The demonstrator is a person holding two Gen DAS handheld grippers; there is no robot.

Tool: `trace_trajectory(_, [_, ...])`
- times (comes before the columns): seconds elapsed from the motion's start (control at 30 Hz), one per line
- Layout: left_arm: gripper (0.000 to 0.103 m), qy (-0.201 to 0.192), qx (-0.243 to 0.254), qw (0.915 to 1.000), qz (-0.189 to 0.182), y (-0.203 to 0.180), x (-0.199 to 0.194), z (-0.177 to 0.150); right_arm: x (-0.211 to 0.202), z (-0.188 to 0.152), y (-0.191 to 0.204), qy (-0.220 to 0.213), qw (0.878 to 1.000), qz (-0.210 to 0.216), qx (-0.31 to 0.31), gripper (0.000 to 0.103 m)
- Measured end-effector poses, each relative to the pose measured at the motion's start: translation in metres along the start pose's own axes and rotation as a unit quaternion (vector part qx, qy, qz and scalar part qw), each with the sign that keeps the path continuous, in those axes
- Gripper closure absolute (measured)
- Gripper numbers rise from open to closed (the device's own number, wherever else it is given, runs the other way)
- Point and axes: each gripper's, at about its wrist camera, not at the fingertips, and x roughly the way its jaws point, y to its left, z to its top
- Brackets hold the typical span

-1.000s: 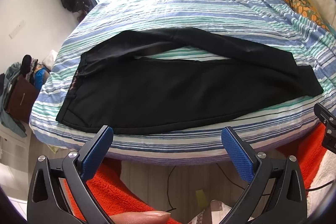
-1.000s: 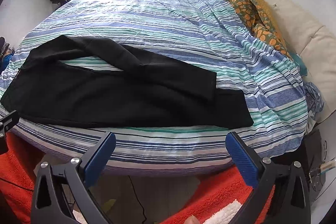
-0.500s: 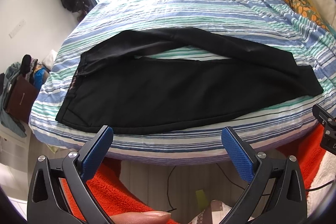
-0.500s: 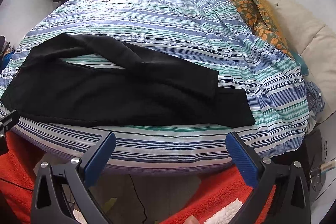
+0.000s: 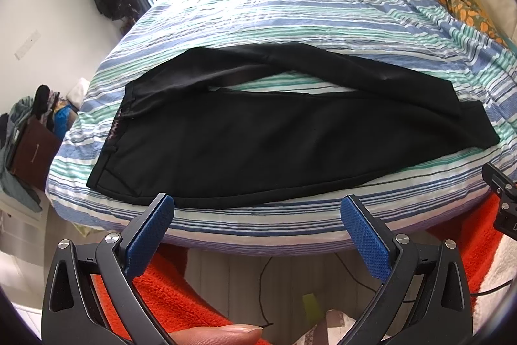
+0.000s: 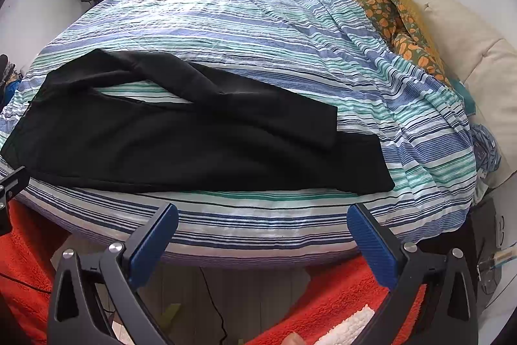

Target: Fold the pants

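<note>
Both claws hang off the near edge of the bed, touching nothing: the left claw has its blue pads spread wide and empty, and the right claw is spread just as wide and empty. The black pants lie flat on the striped sheet just ahead of both claws, waistband off to the left, and the far leg crosses over the near one toward the right.
</note>
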Motion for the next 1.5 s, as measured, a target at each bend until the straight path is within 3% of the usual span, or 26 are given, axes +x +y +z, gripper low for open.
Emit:
trace_trajectory(0.2, [0.0, -0.003, -0.017, 0.9998, -0.014, 0.003, -0.001, 0.001, 0.0, 0.0, -0.001, -0.003, 1.0, -0.002, -0.001, 0.0])
trace_trajectory(0.33, [0.0, -0.025, -0.021, 0.9992, -0.022, 0.008, -0.002, 0.006, -0.001, 0.001, -0.002, -0.017, 1.0, 0.014, -0.005, 0.0])
trace_trajectory(0.43, [0.0, -0.071, -0.018, 0.9971, -0.022, 0.018, -0.005, 0.016, -0.02, 0.009, -0.012, -0.11, 0.992, 0.067, 0.002, 0.0])
trace_trajectory(0.5, [0.0, -0.097, -0.004, 0.995, 0.02, 0.024, -0.005, 0.027, -0.034, 0.021, -0.022, -0.199, 0.976, 0.089, -0.011, 0.0])
trace_trajectory(0.57, [0.0, -0.107, 0.003, 0.9927, 0.056, 0.03, -0.002, 0.037, -0.025, 0.038, -0.031, -0.235, 0.966, 0.1, -0.036, 0.0])
trace_trajectory(0.6, [0.0, -0.103, 0.0, 0.9928, 0.061, 0.034, 0.0, 0.04, -0.006, 0.05, -0.032, -0.21, 0.972, 0.098, -0.045, 0.0])
trace_trajectory(0.67, [0.0, -0.085, -0.018, 0.995, 0.049, 0.04, 0.006, 0.042, 0.055, 0.065, -0.028, -0.096, 0.988, 0.087, -0.083, 0.0])
trace_trajectory(0.7, [0.0, -0.074, -0.025, 0.9962, 0.037, 0.041, 0.01, 0.04, 0.083, 0.064, -0.028, -0.066, 0.991, 0.071, -0.098, 0.002])
trace_trajectory(0.8, [0.0, -0.042, -0.022, 0.9987, 0.019, 0.036, 0.024, 0.03, 0.138, 0.058, -0.024, -0.054, 0.987, 0.043, -0.148, 0.013])
trace_trajectory(0.9, [0.0, -0.016, -0.002, 0.9996, 0.022, 0.022, 0.038, 0.022, 0.169, 0.053, -0.017, -0.032, 0.98, 0.064, -0.187, 0.014])
trace_trajectory(1.1, [0.0, 0.003, 0.005, 0.9998, 0.017, 0.01, 0.052, 0.019, 0.204, 0.076, -0.015, -0.027, 0.977, 0.078, -0.195, 0.023])
trace_trajectory(1.17, [0.0, 0.008, 0.003, 0.9998, 0.015, 0.01, 0.057, 0.02, 0.227, 0.082, -0.012, 0.009, 0.975, 0.083, -0.206, 0.026])
trace_trajectory(1.27, [0.0, 0.013, 0.001, 0.9998, 0.016, 0.012, 0.062, 0.019, 0.247, 0.09, -0.015, 0.034, 0.974, 0.097, -0.203, 0.052])
trace_trajectory(1.3, [0.0, 0.016, 0.001, 0.9997, 0.017, 0.013, 0.065, 0.018, 0.247, 0.093, -0.017, 0.034, 0.973, 0.107, -0.2, 0.067])
trace_trajectory(1.37, [0.0, 0.024, 0.003, 0.9995, 0.022, 0.014, 0.072, 0.017, 0.241, 0.102, -0.015, 0.045, 0.97, 0.118, -0.21, 0.083])
trace_trajectory(1.43, [0.0, 0.029, 0.005, 0.9992, 0.028, 0.016, 0.077, 0.017, 0.229, 0.128, -0.019, 0.051, 0.966, 0.128, -0.218, 0.091])
trace_trajectory(1.5, [0.0, 0.035, 0.0, 0.999, 0.028, 0.019, 0.08, 0.021, 0.224, 0.189, -0.048, 0.003, 0.976, 0.087, -0.2, 0.096])
